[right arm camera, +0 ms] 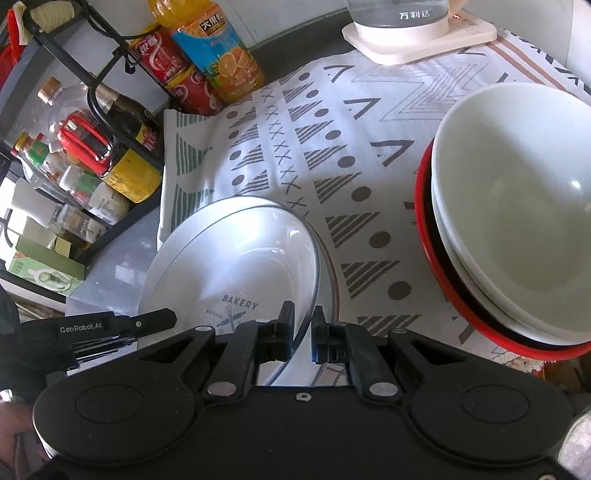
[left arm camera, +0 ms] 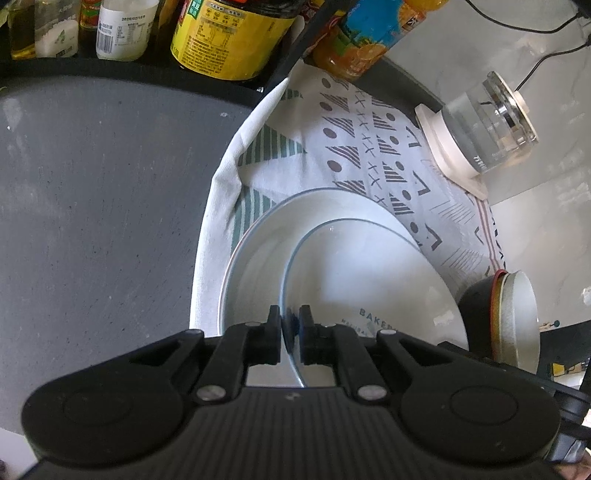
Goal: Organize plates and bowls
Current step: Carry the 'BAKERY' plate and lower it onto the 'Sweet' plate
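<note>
Bakery plate (right arm camera: 236, 266) tilted, rim up

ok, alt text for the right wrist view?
The right tongs pinch the rim of a white BAKERY plate above a patterned cloth. To the right, white bowls sit stacked in a red bowl; bottles stand behind.

Home kitchen, condiment rack (right arm camera: 74, 155), kettle (right arm camera: 402, 18)
</note>
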Demonstrator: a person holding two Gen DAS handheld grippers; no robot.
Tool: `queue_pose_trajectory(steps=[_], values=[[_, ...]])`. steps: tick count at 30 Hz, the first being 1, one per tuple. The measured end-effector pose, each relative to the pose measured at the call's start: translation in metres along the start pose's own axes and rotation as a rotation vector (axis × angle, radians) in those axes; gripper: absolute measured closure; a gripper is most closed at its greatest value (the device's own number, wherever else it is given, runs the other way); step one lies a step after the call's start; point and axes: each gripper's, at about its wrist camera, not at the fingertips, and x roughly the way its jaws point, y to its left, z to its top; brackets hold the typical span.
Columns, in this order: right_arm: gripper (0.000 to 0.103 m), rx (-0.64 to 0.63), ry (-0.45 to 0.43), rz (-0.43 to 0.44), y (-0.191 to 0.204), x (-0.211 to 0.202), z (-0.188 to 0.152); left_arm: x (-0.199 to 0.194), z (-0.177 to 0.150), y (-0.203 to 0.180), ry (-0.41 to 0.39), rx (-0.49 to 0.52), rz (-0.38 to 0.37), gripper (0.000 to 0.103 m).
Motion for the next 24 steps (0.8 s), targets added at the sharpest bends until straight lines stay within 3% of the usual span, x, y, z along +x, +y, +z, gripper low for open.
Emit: queue_pose_trajectory(steps=[10, 18, 24], values=[[0.095, -0.013, 0.014, -0.02, 0.004, 0.012, -0.005, 0.003, 0.003, -0.004, 0.001, 0.055, 0.063, 0.094], [0.095, 0.019, 0.001, -0.024, 0.005, 0.018, -0.005, -0.003, 0.011, -0.002, 0.035, 0.048, 0.064, 0.094], [0.094, 0.033, 0.005, -0.018, 0.005, 0.022, -0.006, -0.017, 0.012, 0.004, 0.007, 0.02, 0.054, 0.094]])
